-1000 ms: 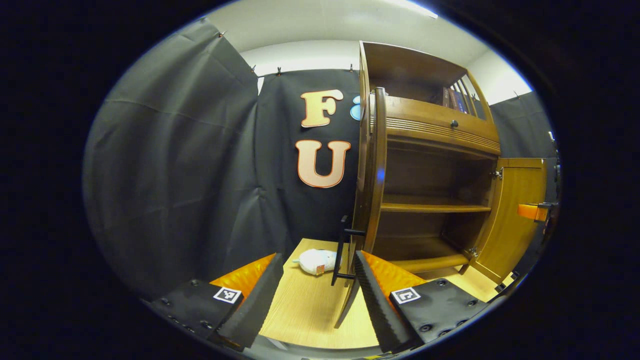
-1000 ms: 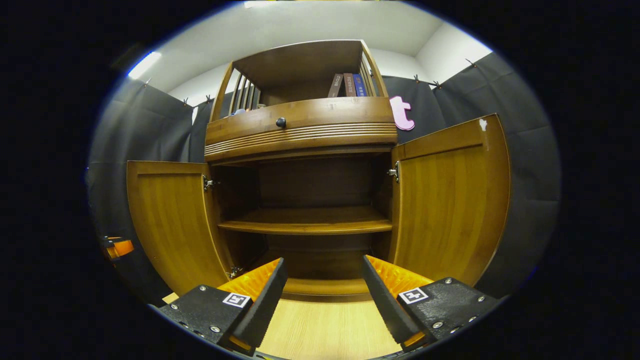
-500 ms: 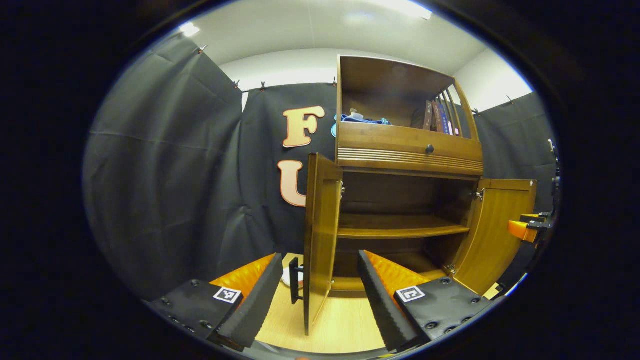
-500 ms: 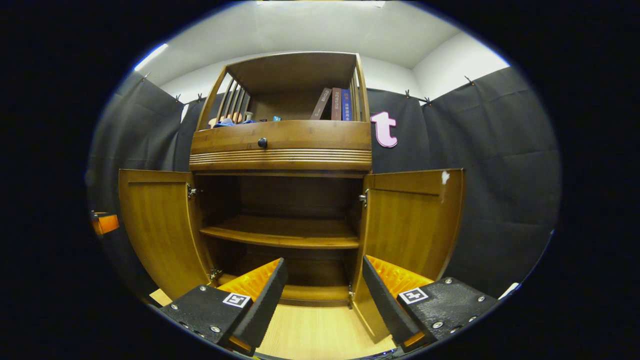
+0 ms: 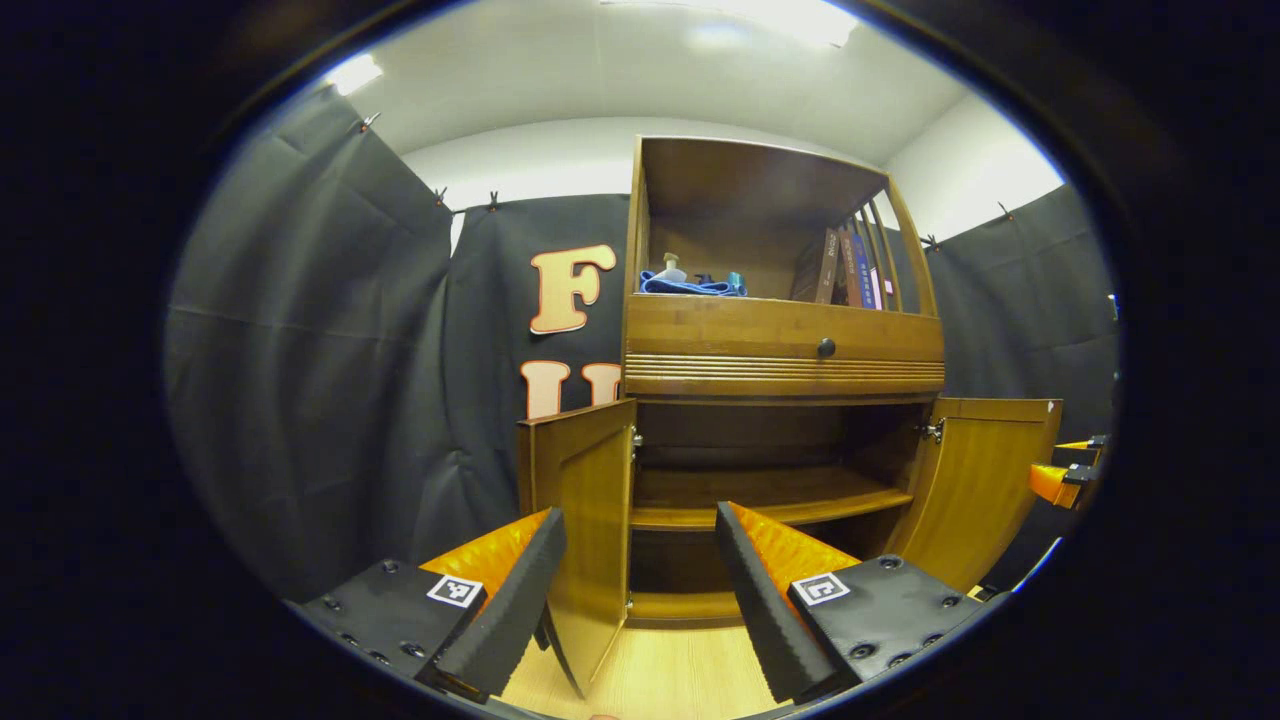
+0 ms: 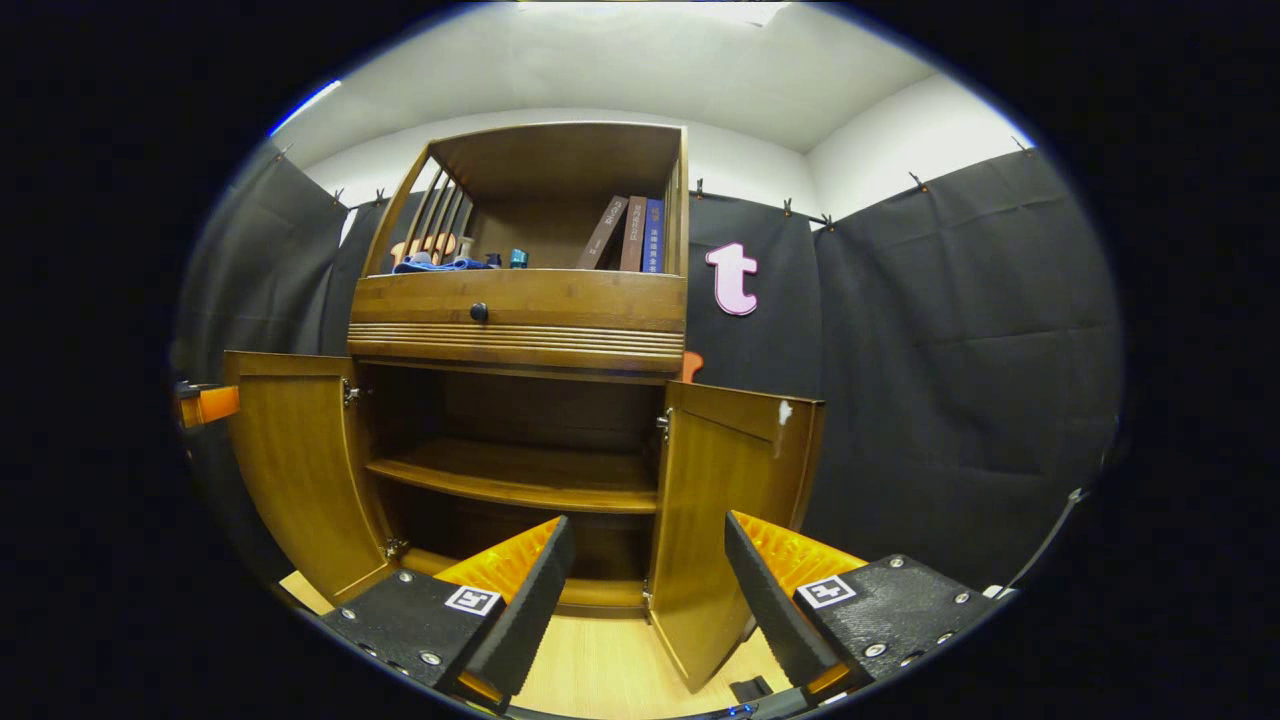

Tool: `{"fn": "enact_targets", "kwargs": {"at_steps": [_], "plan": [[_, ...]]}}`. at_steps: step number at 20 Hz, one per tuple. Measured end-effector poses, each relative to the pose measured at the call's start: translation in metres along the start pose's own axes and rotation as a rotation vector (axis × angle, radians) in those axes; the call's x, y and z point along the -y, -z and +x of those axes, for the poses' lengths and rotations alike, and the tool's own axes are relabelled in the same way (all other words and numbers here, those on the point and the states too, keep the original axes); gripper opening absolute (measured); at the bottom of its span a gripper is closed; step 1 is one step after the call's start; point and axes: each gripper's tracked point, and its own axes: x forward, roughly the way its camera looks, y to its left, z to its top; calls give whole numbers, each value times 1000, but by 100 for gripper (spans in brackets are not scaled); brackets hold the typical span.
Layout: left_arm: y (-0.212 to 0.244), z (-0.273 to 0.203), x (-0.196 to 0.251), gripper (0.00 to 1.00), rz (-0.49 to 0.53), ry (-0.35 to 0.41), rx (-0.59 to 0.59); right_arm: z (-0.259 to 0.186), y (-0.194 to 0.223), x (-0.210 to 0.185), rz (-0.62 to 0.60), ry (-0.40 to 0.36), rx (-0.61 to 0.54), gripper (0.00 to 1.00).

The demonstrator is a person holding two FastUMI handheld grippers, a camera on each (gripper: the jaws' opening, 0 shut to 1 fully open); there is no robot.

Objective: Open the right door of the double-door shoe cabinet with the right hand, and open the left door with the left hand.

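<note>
In the left gripper view, the left tongs (image 5: 632,590) sit at the bottom with their fingers spread wide apart, released and grasping nothing. Between those fingers stands the left door (image 5: 580,530) of the brown wooden double-door shoe cabinet (image 5: 780,350), swung out on its hinges so that its inner face and free edge turn toward the camera. To the right of it the lower compartment lies open, with a wooden inner shelf (image 5: 770,495) across it. Above that is a drawer front with a small dark round knob (image 5: 826,347), and on the open top level lie a blue cloth (image 5: 690,287) at the left and a row of upright books (image 5: 845,268) at the right. Farther right the right door (image 5: 985,490) stands swung wide open, and beyond its edge part of the right tongs (image 5: 1065,470) shows, apart from the door.

In the right gripper view, part of the left tongs (image 6: 205,403) shows at the far left, beside the outer edge of the left door (image 6: 300,470), which hangs open. The shoe cabinet (image 6: 520,330) stands on the light wooden floor (image 6: 610,670), its shelf (image 6: 520,480) bare. The right door (image 6: 730,500) stands open, its inner face toward the camera, with a small white mark near its upper corner. The right tongs (image 6: 645,590) at the bottom are released too, fingers wide apart, gripping nothing, with the right door's lower edge between them.
</note>
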Motion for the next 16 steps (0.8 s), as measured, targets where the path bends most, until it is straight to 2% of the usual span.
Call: {"fn": "enact_targets", "kwargs": {"at_steps": [1,7,13,14,16], "plan": [[0,2,3,94,-2,6,-2,-1,1,3,-1,5,1,99],[5,9,20,94,-37,21,-32,-4,2,17,-8,18,-2,99],[3,11,20,94,-27,7,-27,-2,0,19,-13,15,-5,99],[3,11,20,94,-26,6,-27,-1,0,18,-13,14,-5,92],[4,11,19,94,-23,2,-28,0,0,15,-12,8,-7,92]]}}
